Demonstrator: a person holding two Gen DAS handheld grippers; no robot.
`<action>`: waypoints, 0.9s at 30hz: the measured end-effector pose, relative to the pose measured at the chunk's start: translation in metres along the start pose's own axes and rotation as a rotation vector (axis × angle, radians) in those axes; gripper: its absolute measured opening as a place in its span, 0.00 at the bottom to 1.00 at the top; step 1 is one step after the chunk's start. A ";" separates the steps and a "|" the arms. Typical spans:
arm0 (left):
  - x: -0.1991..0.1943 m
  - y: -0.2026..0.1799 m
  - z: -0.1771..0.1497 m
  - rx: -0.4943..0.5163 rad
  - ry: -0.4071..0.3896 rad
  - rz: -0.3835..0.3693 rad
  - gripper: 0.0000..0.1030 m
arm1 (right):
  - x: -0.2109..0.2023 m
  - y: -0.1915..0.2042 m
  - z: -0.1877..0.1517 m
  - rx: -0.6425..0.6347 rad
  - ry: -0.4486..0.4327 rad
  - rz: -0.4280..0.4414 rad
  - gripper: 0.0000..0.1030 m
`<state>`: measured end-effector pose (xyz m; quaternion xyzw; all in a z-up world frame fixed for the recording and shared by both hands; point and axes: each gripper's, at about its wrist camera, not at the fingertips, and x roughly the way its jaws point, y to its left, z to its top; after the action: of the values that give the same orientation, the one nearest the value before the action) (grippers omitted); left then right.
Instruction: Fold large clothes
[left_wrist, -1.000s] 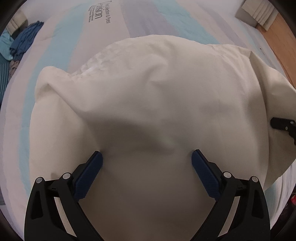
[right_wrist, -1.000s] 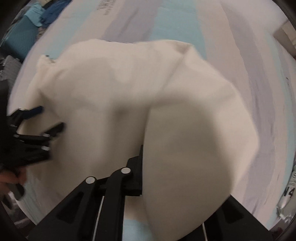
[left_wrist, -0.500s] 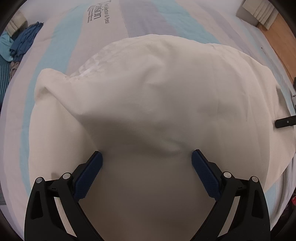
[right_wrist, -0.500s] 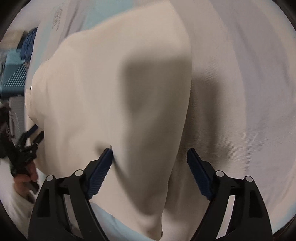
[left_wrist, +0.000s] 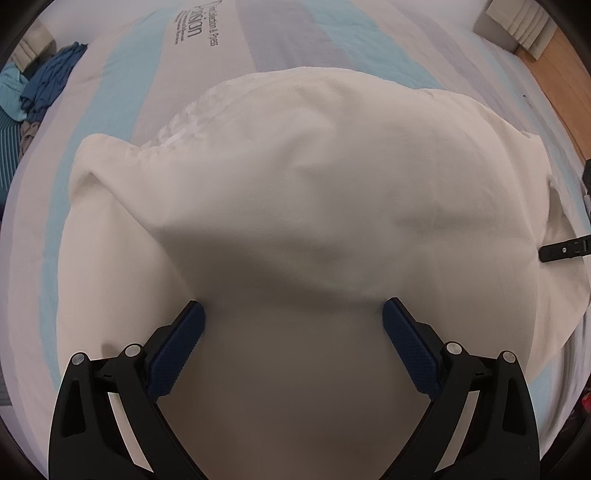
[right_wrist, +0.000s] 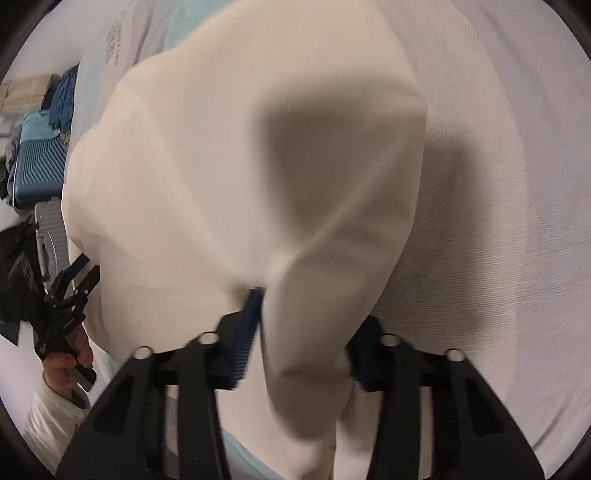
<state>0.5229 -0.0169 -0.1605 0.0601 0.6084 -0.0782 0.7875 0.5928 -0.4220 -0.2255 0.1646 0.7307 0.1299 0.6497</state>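
Striped blue-and-white bed (left_wrist: 280, 40) carries a cream cotton garment (left_wrist: 295, 192); left hand-held gripper (left_wrist: 293, 325) gapes wide over it, holding nothing, while right hand-held gripper (right_wrist: 303, 325) is closing its jaws around a cloth fold.

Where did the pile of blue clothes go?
In the left wrist view, the pile of blue clothes sits at the far upper left, on the edge of the striped bed cover, beyond the big cream garment.

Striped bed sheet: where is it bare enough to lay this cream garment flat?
The striped bed sheet lies bare beyond the large cream fabric garment, up to the printed lettering, and to its right. It is crowded at the far left, with the blue crumpled clothes.
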 end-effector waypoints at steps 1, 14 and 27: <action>0.000 -0.001 0.001 0.003 0.000 0.000 0.92 | -0.006 0.010 -0.002 -0.045 -0.018 -0.039 0.29; 0.004 -0.001 0.008 0.023 0.032 0.028 0.92 | 0.025 0.098 -0.025 -0.139 -0.199 -0.573 0.78; 0.013 -0.005 0.016 0.029 0.066 0.070 0.94 | 0.033 0.103 -0.036 -0.077 -0.254 -0.500 0.35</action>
<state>0.5397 -0.0256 -0.1688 0.0951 0.6303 -0.0575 0.7683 0.5608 -0.3135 -0.2088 -0.0306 0.6560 -0.0284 0.7536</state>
